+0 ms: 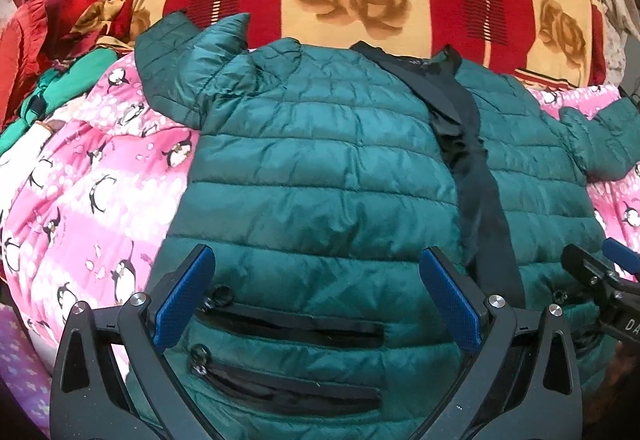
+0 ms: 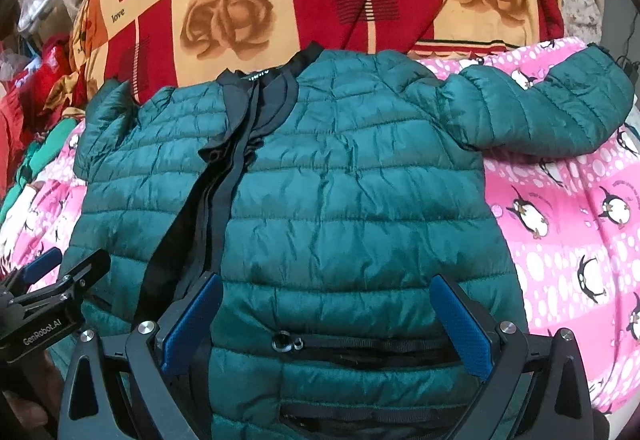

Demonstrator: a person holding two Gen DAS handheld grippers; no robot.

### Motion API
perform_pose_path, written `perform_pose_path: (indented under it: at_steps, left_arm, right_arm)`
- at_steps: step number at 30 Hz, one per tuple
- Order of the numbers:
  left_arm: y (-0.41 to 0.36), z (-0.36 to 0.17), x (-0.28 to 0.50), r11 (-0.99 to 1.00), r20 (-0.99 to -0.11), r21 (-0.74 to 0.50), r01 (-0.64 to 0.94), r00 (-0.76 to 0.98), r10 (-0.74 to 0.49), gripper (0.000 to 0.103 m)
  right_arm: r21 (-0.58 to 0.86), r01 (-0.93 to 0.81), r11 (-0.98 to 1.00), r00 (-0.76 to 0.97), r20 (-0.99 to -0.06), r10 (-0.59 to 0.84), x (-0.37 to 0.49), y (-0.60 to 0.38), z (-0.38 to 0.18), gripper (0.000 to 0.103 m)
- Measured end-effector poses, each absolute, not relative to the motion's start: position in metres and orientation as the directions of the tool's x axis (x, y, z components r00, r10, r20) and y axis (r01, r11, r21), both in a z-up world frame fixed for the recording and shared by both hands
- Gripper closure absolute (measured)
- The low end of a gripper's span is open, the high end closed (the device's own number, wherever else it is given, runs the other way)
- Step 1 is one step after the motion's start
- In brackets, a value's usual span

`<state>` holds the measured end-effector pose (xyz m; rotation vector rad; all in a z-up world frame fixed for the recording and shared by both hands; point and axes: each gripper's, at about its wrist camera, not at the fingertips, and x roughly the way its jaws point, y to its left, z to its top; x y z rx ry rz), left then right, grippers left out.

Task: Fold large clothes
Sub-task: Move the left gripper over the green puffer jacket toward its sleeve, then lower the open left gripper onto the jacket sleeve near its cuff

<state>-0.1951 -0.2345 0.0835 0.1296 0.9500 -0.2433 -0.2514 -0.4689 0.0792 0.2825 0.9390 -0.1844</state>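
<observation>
Looking forward and down from close above the hem of the jacket [image 1: 320,160], left view over its left half, right view over its right; sharing the zip [image 2: 224,192] and each other's gripper edge.

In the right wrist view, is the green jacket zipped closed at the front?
No. The green jacket lies open along its front, with the dark zipper bands apart and black lining showing between them.

A green puffer jacket [image 2: 344,176] lies front-up on a pink penguin blanket [image 2: 560,224], its dark zipper [image 2: 224,176] undone. The right gripper [image 2: 326,314] hangs wide open over the hem by a pocket zip [image 2: 286,343]. The left gripper [image 2: 52,280] shows at the left edge.
</observation>
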Motion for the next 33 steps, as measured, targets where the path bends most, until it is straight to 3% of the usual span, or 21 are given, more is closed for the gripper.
perform_pose_path:
  at_steps: [15,33]
  left_arm:
    - [-0.218,0.094,-0.163,0.978,-0.819,0.015,0.206,0.564,-0.107,0.0]
    - [-0.198,0.141,-0.098,0.989,-0.78,0.031,0.147,0.622,-0.068,0.0]
  right_arm:
    - [0.189,0.249,0.95,0.576,-0.817,0.011,-0.217,-0.466,0.088,0.0]
    - [0.128,0.258,0.958,0.603,-0.796,-0.056,-0.149,-0.49,0.133,0.0]
